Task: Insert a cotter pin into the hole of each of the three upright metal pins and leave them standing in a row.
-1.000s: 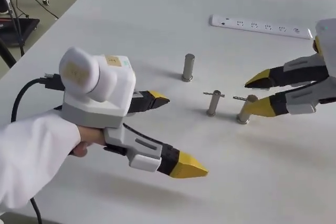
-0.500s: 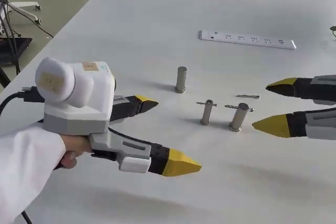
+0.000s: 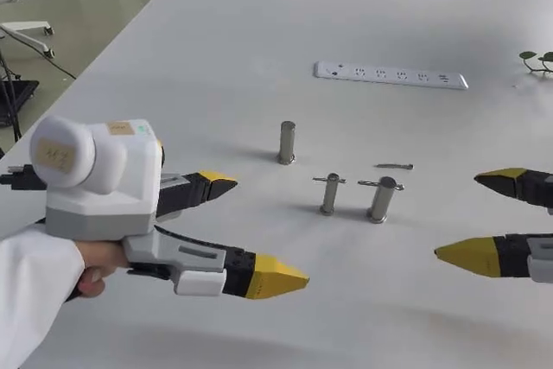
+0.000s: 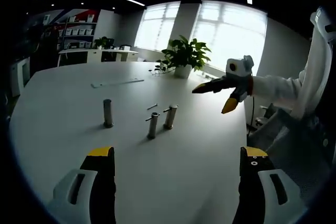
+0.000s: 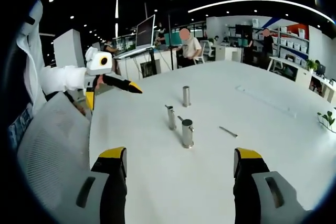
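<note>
1. Two jaws of the left yellow-tipped gripper (image 3: 268, 231) stand wide apart with nothing between them. A hand (image 3: 97, 264) in a white sleeve (image 3: 30, 291) holds it off the white tabletop (image 3: 216, 58).
2. The right yellow-tipped gripper (image 3: 458, 215) also has its jaws spread and empty, tips aimed at the pins.
3. All three upright pins stand in the gap between the two grippers, ahead of both sets of tips and touching neither.
4. The bare grey metal pin (image 3: 286, 143) has no cotter through it. It is the closest of the three to the left gripper's tips and the farthest from the right gripper.
5. The middle grey metal pin (image 3: 328, 194) has a thin silver cotter (image 3: 329, 180) crossing its top hole, sticking out on both sides.
6. The thicker grey metal pin (image 3: 379, 199) is nearest the right gripper. A second silver cotter (image 3: 378, 185) runs through its top. It stands just beside the middle pin, not touching it.
7. A loose silver cotter pin (image 3: 394, 166) lies flat on the table just beyond the thicker pin, ahead of the right gripper.
8. A long white power strip (image 3: 390, 75) lies well beyond the pins, far from both grippers.
</note>
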Demonstrator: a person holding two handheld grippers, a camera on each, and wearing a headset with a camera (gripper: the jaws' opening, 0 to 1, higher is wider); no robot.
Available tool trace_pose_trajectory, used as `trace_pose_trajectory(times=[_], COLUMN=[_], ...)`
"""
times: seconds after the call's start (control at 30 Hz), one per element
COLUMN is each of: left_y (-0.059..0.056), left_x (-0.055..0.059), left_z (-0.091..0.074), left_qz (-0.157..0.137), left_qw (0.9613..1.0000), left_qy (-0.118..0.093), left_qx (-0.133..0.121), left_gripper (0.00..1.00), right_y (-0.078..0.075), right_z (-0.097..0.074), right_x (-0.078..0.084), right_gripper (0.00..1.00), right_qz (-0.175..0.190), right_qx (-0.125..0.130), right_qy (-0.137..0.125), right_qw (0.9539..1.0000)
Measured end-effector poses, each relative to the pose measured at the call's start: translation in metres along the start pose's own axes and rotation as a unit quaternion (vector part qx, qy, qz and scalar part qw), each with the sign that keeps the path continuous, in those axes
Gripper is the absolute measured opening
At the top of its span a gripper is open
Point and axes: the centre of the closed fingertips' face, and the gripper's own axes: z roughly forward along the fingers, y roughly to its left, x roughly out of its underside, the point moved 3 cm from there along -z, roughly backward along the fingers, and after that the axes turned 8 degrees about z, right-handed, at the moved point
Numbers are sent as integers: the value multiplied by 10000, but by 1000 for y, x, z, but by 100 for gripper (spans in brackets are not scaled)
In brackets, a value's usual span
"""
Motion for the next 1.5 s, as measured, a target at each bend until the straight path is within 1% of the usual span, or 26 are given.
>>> trace_pose_trajectory(times=[0.07,0.13,0.2,0.3,0.37,0.43,0.53,0.57,0.6,0.63,0.67,0.73,0.87,0.93,1.0,1.07,1.1,1.17,1.23,1.27,1.3,1.33,1.37,1.5], left_y=[2,4,5,6,8,12,20,21,24,25,28,32,41,47,49,54,56,64,75,81,84,91,92,110], left_x=[1,2,3,5,5,5,0,-1,-5,-6,-9,-12,-19,-23,-30,-36,-37,-42,-48,-50,-50,-50,-51,-50], left_z=[-1,-2,-3,-3,-4,-4,-5,-5,-5,-5,-4,-2,5,9,14,20,21,28,34,37,38,42,43,51], left_qz=[-20,-52,-88,-108,-112,-96,-154,-153,-140,-133,-122,-131,-119,-130,-170,-82,-62,42,104,116,113,105,118,233], left_qw=[10000,10000,9999,9999,9998,9996,9991,9991,9988,9987,9984,9982,9984,9985,9987,9988,9989,9987,9979,9972,9970,9970,9970,9953], left_qy=[3,3,12,38,53,35,-63,-73,-130,-144,-186,-224,-217,-227,-281,-266,-259,-224,-238,-222,-203,-69,-69,131], left_qx=[-29,-57,-81,-104,-146,-249,-381,-392,-458,-477,-522,-547,-509,-483,-387,-396,-397,-465,-597,-702,-736,-768,-762,-933], left_gripper=[99,99,99,99,99,99,99,99,99,97,95,95,94,94,95,94,93,88,84,82,79,75,72,65], right_y=[1,1,2,3,5,7,8,8,8,9,9,8,8,8,9,9,9,9,9,9,9,9,9,7], right_z=[-1,-3,-3,-4,-4,-5,-6,-7,-7,-8,-8,-9,-10,-10,-9,-8,-8,-7,-7,-7,-7,-8,-8,-8], right_x=[3,7,10,10,11,12,13,13,13,14,14,16,18,20,22,24,24,26,26,27,27,27,28,31], right_gripper=[89,92,94,94,94,94,94,94,93,93,93,93,92,92,91,91,91,91,91,91,90,90,90,89], right_qz=[32,43,111,199,162,110,149,151,170,179,187,192,241,257,277,275,268,264,275,281,283,303,322,443], right_qx=[18,91,81,125,122,120,135,139,140,139,151,167,181,182,168,144,143,136,135,136,135,144,147,191], right_qy=[29,111,142,61,38,40,13,11,2,-11,-14,9,-4,11,30,67,88,115,112,112,111,97,87,44], right_qw=[10000,9999,9998,9997,9998,9999,9998,9998,9998,9997,9997,9997,9995,9995,9995,9995,9995,9995,9995,9995,9994,9994,9993,9988])
